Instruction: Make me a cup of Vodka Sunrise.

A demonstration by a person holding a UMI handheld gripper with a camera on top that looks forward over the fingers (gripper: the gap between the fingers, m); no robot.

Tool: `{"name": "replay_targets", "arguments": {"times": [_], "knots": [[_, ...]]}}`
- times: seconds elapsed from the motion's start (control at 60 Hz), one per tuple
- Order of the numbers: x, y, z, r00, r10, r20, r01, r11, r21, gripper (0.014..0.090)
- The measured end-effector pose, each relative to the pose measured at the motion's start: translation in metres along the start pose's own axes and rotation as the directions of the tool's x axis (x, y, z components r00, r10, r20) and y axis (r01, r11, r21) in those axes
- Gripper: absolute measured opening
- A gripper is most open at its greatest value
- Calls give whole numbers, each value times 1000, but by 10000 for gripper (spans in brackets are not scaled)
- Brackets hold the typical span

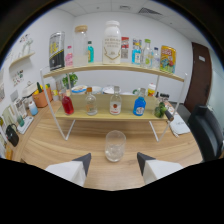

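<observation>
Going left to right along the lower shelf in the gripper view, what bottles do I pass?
Red liquid bottle → clear glass bottle with brownish cap → clear bottle with red label → blue liquid bottle. The open gripper points at them.

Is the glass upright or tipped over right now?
Upright: the glass stands on the wooden table, rim up, just ahead of the open gripper.

Your gripper (114, 162) hangs open over the wooden table (60, 145), and the clear glass (115, 145) stands just ahead of its fingers, before the bottle shelf (112, 116).
</observation>
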Motion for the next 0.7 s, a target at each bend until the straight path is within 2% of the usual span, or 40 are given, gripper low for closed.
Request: {"name": "replay_targets", "arguments": {"times": [0.333,0.55,0.7], "knots": [[-11,9,-15,999,-15,-30,16,1000,22,859],[-76,0,-17,999,-20,25,18,996,86,858],[-126,-25,-2,997,-4,73,-8,985,170,860]]}}
